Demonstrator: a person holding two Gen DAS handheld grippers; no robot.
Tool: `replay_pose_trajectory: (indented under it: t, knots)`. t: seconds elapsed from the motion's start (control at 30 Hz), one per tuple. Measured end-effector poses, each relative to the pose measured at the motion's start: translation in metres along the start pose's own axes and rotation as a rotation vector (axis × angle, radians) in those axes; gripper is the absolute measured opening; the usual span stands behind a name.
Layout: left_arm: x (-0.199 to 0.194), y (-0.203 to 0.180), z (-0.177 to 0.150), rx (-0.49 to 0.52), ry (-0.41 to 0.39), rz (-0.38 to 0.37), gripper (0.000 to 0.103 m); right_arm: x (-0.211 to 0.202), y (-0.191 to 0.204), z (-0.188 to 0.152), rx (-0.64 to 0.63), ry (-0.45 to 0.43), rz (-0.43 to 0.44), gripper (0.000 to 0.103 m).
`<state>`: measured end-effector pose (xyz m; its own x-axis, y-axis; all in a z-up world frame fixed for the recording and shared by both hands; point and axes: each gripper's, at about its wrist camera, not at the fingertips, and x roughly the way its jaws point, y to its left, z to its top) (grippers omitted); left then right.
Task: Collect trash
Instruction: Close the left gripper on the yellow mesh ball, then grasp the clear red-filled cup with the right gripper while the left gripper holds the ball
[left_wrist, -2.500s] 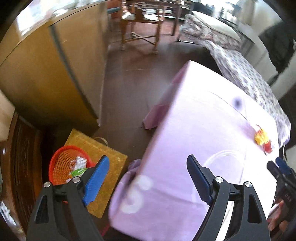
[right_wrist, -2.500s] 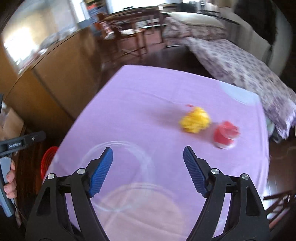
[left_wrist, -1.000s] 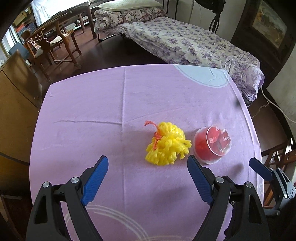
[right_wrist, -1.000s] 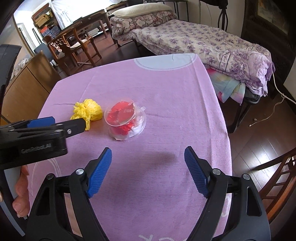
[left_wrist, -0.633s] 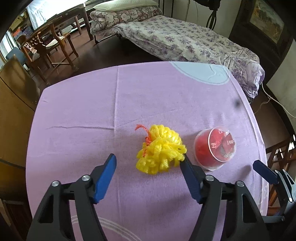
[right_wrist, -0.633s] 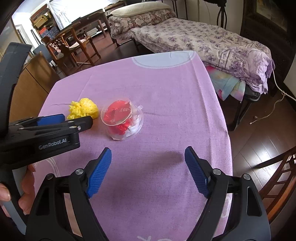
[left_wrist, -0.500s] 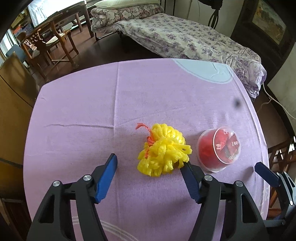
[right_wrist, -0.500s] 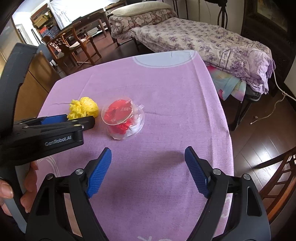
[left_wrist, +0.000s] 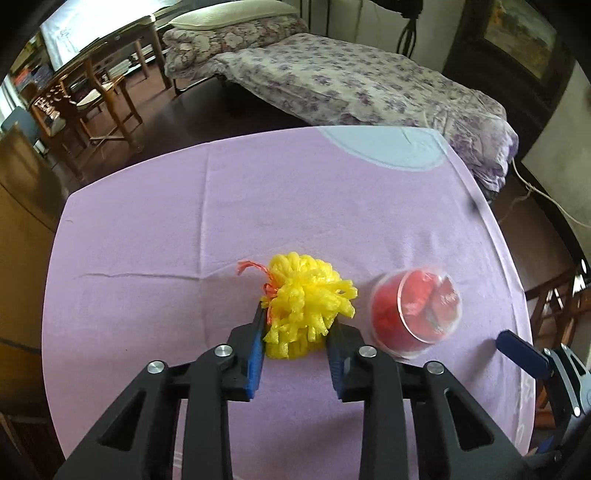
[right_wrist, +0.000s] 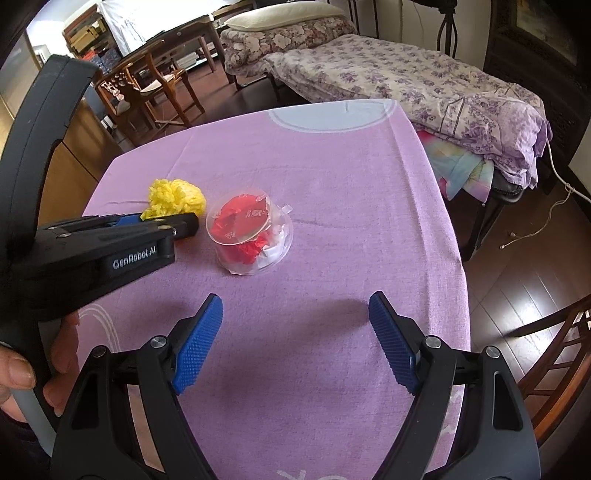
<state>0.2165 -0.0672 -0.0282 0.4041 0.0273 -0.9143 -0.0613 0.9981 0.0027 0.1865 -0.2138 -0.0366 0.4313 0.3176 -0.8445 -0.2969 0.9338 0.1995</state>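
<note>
One big surface (left_wrist: 147, 229) wears a soft purple cloth with a few creases. Two bits of trash sit on it, close together. The clear round cup (left_wrist: 415, 308) lies tipped, full of crumpled red wrappers, a bit blurry. The yellow net (left_wrist: 308, 295) is fluffy like a pom-pom. The left claw (left_wrist: 295, 328) is closing on it, its blue pads squeezing the near part and hiding it. The right claw (right_wrist: 295, 343) hangs wide open, holding nothing.
</note>
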Motion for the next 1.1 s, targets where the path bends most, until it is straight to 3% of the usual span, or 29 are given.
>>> replay_pose_trajectory:
  t: [0.27, 0.73, 1.1]
  knots:
    - [-0.021, 0.015, -0.009, -0.052, -0.023, -0.009, 0.023, 0.001, 0.0, -0.001, -0.001, 0.0, -0.001, 0.079]
    - [-0.066, 0.066, -0.051, -0.165, -0.044, -0.042, 0.023, 0.007, 0.01, 0.003, -0.029, -0.018, -0.033, 0.082]
    - [-0.073, 0.083, -0.057, -0.198, -0.056, -0.052, 0.023, 0.025, 0.03, 0.025, -0.047, -0.033, -0.074, 0.082]
